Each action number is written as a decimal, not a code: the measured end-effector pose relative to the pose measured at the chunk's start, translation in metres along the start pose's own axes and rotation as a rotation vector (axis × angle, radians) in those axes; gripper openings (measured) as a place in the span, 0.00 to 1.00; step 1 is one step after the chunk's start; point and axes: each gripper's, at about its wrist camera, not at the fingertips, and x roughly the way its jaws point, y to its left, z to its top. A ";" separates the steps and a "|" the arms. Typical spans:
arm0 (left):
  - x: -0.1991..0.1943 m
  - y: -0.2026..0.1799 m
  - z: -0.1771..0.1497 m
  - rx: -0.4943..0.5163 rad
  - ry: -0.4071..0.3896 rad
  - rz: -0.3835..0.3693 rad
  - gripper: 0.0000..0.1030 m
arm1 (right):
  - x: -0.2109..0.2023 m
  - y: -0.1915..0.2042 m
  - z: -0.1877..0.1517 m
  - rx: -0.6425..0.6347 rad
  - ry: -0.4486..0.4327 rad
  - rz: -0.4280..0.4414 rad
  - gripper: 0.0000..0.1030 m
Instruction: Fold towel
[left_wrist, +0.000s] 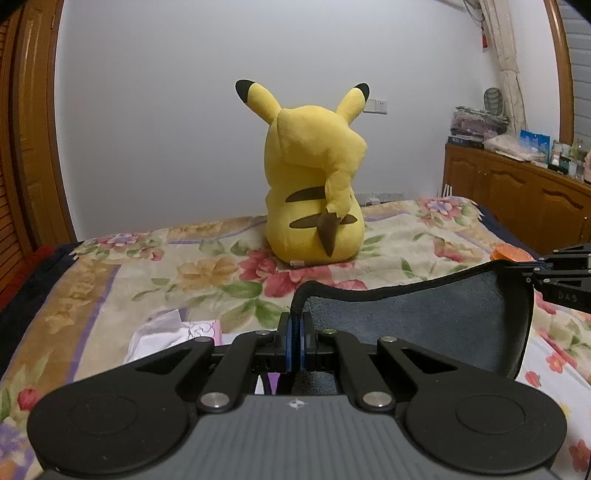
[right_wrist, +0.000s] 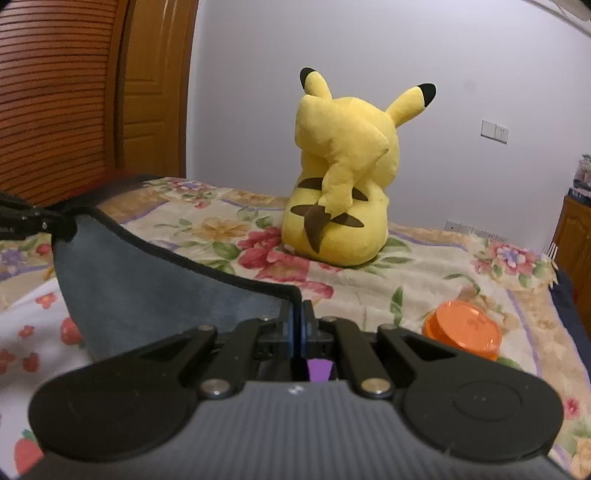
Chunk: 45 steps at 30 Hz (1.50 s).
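Note:
A grey-blue towel (left_wrist: 424, 314) with a dark hem hangs lifted above the floral bedspread, stretched between my two grippers. My left gripper (left_wrist: 295, 325) is shut on one corner of the towel. My right gripper (right_wrist: 298, 321) is shut on the other corner of the towel (right_wrist: 147, 288). In the left wrist view the right gripper (left_wrist: 532, 269) shows at the right edge, clamped on the hem. In the right wrist view the left gripper (right_wrist: 55, 221) shows at the left edge, clamped on the hem. The towel's lower part is hidden behind the gripper bodies.
A yellow Pikachu plush (left_wrist: 314, 177) sits on the bed (left_wrist: 110, 280) ahead, back turned. An orange round lid (right_wrist: 461, 328) lies on the bedspread to the right. White paper and a pink item (left_wrist: 166, 332) lie to the left. A wooden cabinet (left_wrist: 517, 192) stands at right.

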 end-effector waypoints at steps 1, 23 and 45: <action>0.002 0.000 0.000 0.000 -0.005 0.003 0.05 | 0.002 -0.001 0.001 -0.004 -0.003 -0.006 0.04; 0.065 0.011 -0.007 -0.038 -0.029 0.059 0.05 | 0.058 -0.011 -0.003 -0.037 -0.056 -0.084 0.04; 0.151 0.012 -0.041 -0.015 0.130 0.103 0.05 | 0.128 -0.015 -0.047 -0.031 0.116 -0.079 0.04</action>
